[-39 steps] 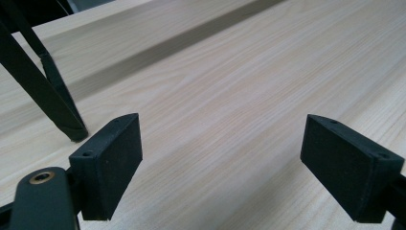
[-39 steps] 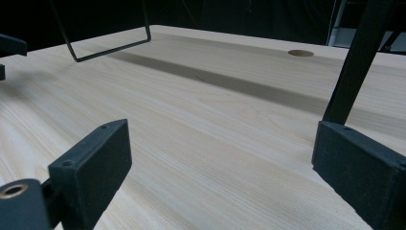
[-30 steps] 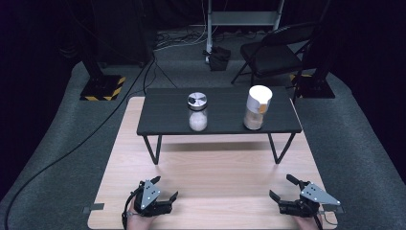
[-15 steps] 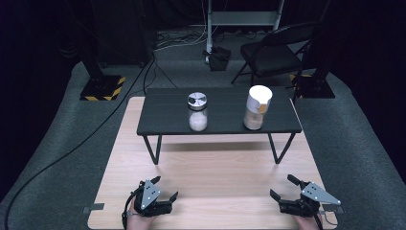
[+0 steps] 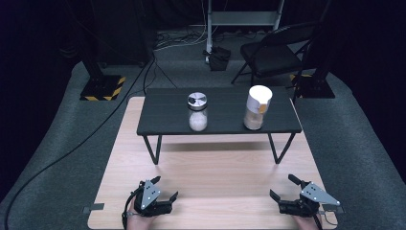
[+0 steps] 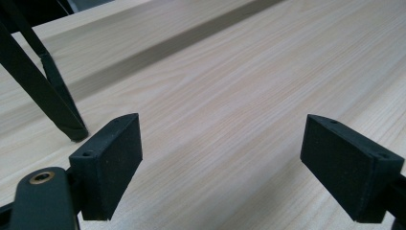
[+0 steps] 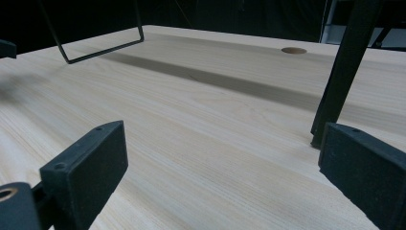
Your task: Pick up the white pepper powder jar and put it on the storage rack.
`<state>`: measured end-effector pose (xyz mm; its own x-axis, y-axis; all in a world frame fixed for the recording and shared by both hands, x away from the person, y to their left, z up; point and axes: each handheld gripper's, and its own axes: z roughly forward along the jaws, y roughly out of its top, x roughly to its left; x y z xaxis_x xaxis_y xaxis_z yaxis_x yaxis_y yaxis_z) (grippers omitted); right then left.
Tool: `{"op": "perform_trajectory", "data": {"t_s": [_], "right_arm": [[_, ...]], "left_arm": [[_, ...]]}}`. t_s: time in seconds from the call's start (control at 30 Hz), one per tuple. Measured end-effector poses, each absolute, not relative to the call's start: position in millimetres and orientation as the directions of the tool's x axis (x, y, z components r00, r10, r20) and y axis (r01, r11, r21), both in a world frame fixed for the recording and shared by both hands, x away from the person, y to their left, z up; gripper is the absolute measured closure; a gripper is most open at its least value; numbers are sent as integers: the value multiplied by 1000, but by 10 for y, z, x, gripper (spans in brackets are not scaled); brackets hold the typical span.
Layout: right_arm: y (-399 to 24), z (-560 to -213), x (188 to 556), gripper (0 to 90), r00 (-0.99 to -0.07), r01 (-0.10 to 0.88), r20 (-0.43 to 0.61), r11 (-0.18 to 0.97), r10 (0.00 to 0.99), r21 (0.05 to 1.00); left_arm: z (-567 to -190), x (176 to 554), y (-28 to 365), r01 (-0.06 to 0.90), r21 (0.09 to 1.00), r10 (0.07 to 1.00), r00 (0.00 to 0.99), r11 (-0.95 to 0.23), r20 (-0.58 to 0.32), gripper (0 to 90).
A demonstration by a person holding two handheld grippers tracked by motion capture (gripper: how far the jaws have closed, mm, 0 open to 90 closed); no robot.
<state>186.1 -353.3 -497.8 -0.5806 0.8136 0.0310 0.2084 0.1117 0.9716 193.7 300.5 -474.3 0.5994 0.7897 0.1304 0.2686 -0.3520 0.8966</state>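
Observation:
Both grippers rest low on the near edge of a light wooden table. My left gripper is at the near left, open, with bare wood between its pads. At the near right my right gripper is open too; its jaws have just been opening, and nothing lies between them. Farther back, a small black bench stands on the wood. On it are a glass jar with a metal lid and white contents, and a taller white-lidded container.
The bench's black legs come down near each gripper. A round hole marks the wood's far part. Beyond the table are a black folding chair, a hazard-striped stand base and a cable on grey floor.
The right gripper's jaws look a touch wider apart. Both hands have stayed where they were.

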Motion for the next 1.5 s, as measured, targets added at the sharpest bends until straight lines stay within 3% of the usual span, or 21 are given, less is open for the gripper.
{"op": "perform_trajectory", "data": {"t_s": [1.5], "right_arm": [[-3534, -4966, 1875, 31, -595, 205, 18, 130, 803, 970]], "left_arm": [[-4742, 1938, 3004, 268, 896, 788, 601, -354, 132, 141]]}}
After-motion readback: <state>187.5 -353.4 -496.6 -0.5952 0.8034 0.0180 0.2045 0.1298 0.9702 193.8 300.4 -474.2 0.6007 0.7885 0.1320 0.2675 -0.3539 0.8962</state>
